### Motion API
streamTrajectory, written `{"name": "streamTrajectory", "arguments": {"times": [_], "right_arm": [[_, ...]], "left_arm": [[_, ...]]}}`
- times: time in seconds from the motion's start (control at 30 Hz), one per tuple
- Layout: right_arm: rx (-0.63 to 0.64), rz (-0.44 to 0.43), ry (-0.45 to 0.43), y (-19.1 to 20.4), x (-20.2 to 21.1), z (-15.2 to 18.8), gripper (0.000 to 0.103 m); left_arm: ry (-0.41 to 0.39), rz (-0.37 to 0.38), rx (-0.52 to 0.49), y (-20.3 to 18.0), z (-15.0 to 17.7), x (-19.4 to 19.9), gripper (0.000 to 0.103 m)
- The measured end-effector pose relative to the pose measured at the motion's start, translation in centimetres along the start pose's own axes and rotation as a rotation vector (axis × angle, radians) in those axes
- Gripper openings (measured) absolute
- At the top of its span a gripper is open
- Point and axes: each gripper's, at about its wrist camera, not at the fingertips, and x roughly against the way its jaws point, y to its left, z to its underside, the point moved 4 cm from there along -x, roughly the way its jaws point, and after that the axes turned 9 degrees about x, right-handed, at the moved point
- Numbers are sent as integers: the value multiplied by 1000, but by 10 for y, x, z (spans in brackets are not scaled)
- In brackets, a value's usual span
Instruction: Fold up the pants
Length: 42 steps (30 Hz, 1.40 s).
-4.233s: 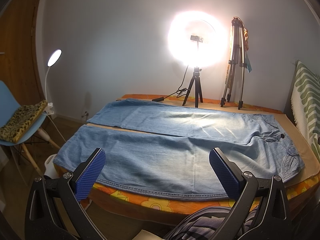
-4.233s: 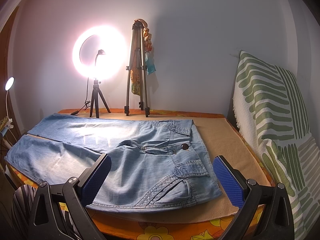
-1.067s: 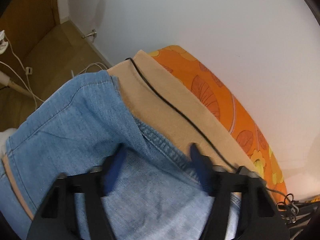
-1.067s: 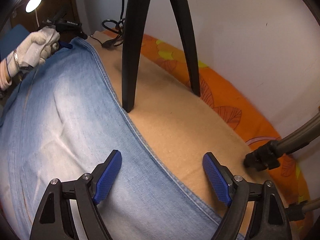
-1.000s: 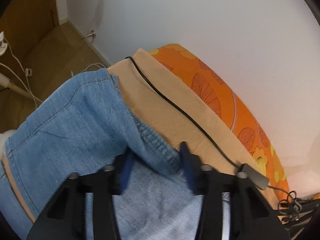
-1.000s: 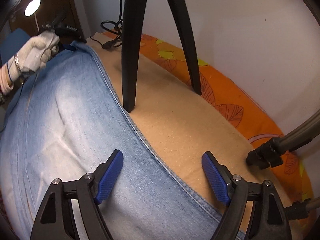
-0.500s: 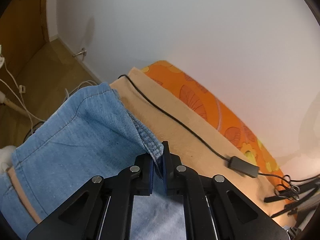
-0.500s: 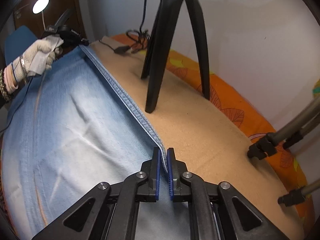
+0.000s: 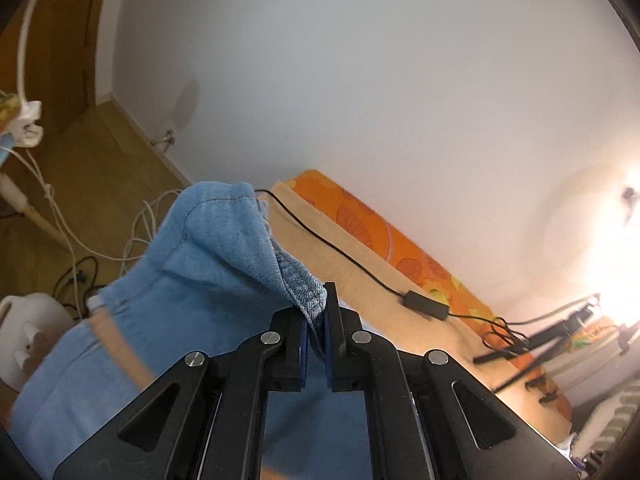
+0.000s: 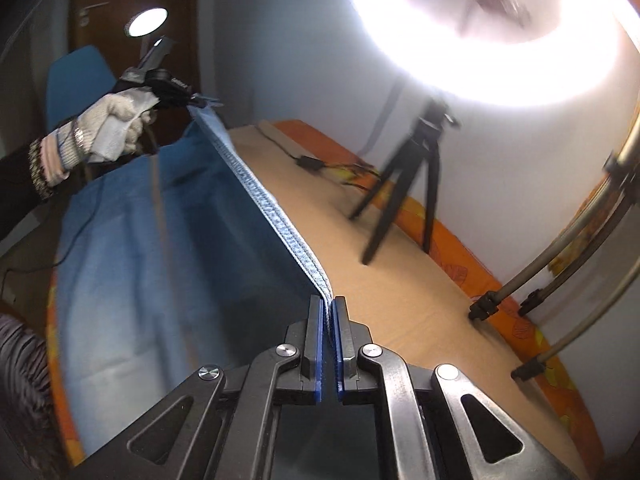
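Blue denim pants [image 10: 132, 264] on a bed [image 10: 400, 280] covered by a tan blanket over an orange flowered sheet, taken up along the long edge nearest the ring light [image 10: 480, 32]. The left hand-held gripper [image 9: 316, 320] is pressed together on the hem corner of one leg, its blue pads pinching a doubled fold of denim; the right hand-held gripper [image 10: 329, 320] is likewise pinched shut on the side seam farther along the same edge. Between the two holds the seam runs as a straight, taut ridge lifted clear of the blanket, on the side of the cloth toward the ring light, while the rest of the cloth slopes away from the light down onto the bed. The long axis of the pants lies along the bed, parallel to the wall behind the ring light; the leg hem points away from the light toward the blue chair [image 10: 76, 76], and the waist end is out of view. A gloved hand [image 10: 112, 128] carries the left gripper. The material appears soft and limp yet fairly heavy for cloth: it sags wherever it is unsupported and should drape rather than hold a crease, while the weave looks rough enough not to slip from the pads. The thick stitched seams and hems are judged the soundest places to grip. A tripod [image 10: 408, 184] and a black cable [image 9: 360, 264] stand close under the ring light, where a swinging edge could catch them.
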Motion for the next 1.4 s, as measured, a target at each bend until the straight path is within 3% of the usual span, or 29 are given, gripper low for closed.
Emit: {"name": "streamTrajectory", "arguments": {"times": [0.2, 0.43, 0.8, 1.0, 1.07, 1.17, 1.23, 1.3, 1.4], "right_arm": [[69, -17, 3, 68, 53, 10, 1], [104, -83, 34, 136, 84, 39, 2], [186, -185, 195, 229, 69, 104, 2], [210, -192, 258, 236, 52, 118, 2], [234, -206, 291, 238, 49, 119, 11], [216, -240, 309, 233, 48, 109, 31], [201, -251, 279, 227, 53, 93, 37], [187, -257, 246, 221, 57, 76, 39], [145, -259, 183, 208, 58, 44, 47]], "left_arm": [[-12, 35, 11, 33, 20, 57, 5], [-10, 30, -7, 83, 73, 103, 5], [78, 22, 57, 175, 158, 115, 5], [72, 35, 46, 189, 178, 112, 5], [92, 64, 53, 193, 180, 109, 5], [81, 87, 55, 203, 181, 113, 13], [70, 88, 57, 208, 180, 116, 38], [53, 87, 81, 213, 175, 118, 51], [48, 108, 133, 223, 166, 117, 51]]}}
